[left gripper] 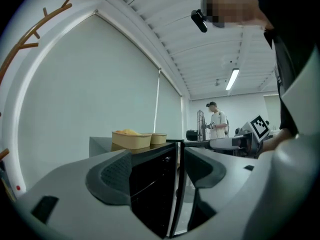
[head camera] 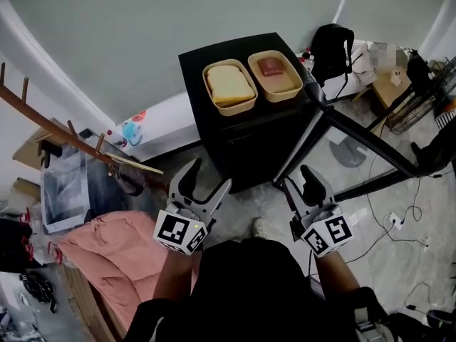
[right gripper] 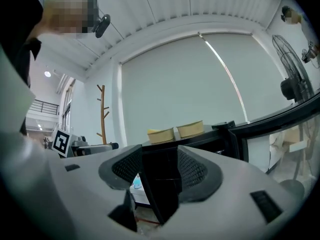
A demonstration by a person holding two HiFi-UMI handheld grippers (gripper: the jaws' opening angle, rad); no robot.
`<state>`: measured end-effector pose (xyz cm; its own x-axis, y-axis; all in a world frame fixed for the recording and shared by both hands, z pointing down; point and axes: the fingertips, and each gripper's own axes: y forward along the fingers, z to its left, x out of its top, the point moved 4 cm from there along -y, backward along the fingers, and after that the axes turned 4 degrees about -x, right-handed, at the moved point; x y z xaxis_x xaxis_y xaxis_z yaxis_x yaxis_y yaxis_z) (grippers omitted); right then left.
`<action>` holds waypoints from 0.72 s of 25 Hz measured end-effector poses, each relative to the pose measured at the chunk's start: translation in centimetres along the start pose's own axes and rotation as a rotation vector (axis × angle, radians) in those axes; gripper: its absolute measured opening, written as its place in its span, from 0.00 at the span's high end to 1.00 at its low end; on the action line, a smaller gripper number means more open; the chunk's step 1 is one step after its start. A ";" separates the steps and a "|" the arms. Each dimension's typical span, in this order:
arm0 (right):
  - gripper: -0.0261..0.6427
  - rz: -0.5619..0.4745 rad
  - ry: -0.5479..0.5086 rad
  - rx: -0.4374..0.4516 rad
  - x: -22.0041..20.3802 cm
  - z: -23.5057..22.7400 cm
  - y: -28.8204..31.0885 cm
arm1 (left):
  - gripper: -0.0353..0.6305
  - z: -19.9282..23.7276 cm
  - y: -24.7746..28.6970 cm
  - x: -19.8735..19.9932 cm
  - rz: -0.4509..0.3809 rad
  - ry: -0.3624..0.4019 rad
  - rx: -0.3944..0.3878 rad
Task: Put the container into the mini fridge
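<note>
1. Tan tubs, two of them, sit side by side on top of the black fridge. The yellow container is toward the fridge's left and the red container toward its right. The task only says "the container", so I can't tell which one is meant.
2. The door is swung wide open off the fridge's right side, so the inside looks reachable. Neither tub is in there yet.
3. The left hand-held gripper is out in front of the fridge, on its left side. Its jaws are apart with nothing between them, and only the fridge's front shows through the gap.
4. The right hand-held gripper is also in front of the fridge, over by the door's hinge side. Its jaws are apart and empty too.
5. The bit that matters is that both tubs lie ahead of and above the grippers, up on the fridge top and well apart from either one. The yellow one lines up more with the left gripper and the red one with the right. Neither hand looks clearly closer overall.
6. Each tub looks a little longer front-to-back on the fridge than side-to-side. My guess is the easy pinch is on the near rim or across the short side, coming in from the fridge's front.
</note>
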<state>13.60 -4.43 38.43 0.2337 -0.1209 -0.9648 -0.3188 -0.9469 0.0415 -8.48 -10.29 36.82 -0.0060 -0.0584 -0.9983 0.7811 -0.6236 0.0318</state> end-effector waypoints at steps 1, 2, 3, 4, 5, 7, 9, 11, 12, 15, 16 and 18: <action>0.61 -0.005 0.008 0.008 0.2 -0.4 0.5 | 0.43 0.3 0.6 0.5 -0.002 0.015 0.000; 0.61 -0.010 0.015 0.015 0.4 -0.8 1.0 | 0.43 0.5 1.2 1.1 -0.003 0.029 -0.004; 0.61 -0.015 0.020 0.020 0.6 -1.2 1.5 | 0.43 0.7 1.9 1.5 -0.001 0.044 -0.011; 0.61 -0.019 0.024 0.025 0.7 -1.6 2.0 | 0.43 1.0 2.7 1.9 0.006 0.060 -0.019; 0.61 -0.022 0.029 0.032 0.7 -1.9 2.5 | 0.43 1.2 3.4 2.1 0.018 0.079 -0.026; 0.61 -0.023 0.037 0.046 0.8 -2.4 3.5 | 0.43 1.8 4.7 2.5 0.045 0.115 -0.039; 0.61 -0.023 0.045 0.058 0.7 -2.8 4.2 | 0.45 2.2 5.7 2.8 0.064 0.142 -0.048; 0.61 -0.021 0.058 0.072 0.7 -3.2 4.8 | 0.48 2.6 6.6 3.4 0.075 0.169 -0.055; 0.62 -0.020 0.068 0.081 0.6 -3.3 5.0 | 0.50 2.8 6.9 3.6 0.078 0.182 -0.055; 0.62 -0.023 0.094 0.112 0.7 -3.5 5.6 | 0.56 3.4 8.2 4.1 0.111 0.251 -0.047; 0.62 -0.023 0.095 0.120 0.8 -3.5 5.7 | 0.56 3.5 8.8 4.0 0.144 0.302 -0.048; 0.63 -0.024 0.093 0.134 0.9 -3.7 5.8 | 0.56 3.5 10.0 3.9 0.226 0.418 -0.064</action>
<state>15.37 -11.17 38.75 0.3252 -0.1316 -0.9365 -0.4299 -0.9026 -0.0224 -2.89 -19.50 33.43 0.4097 0.1396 -0.9015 0.7709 -0.5814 0.2603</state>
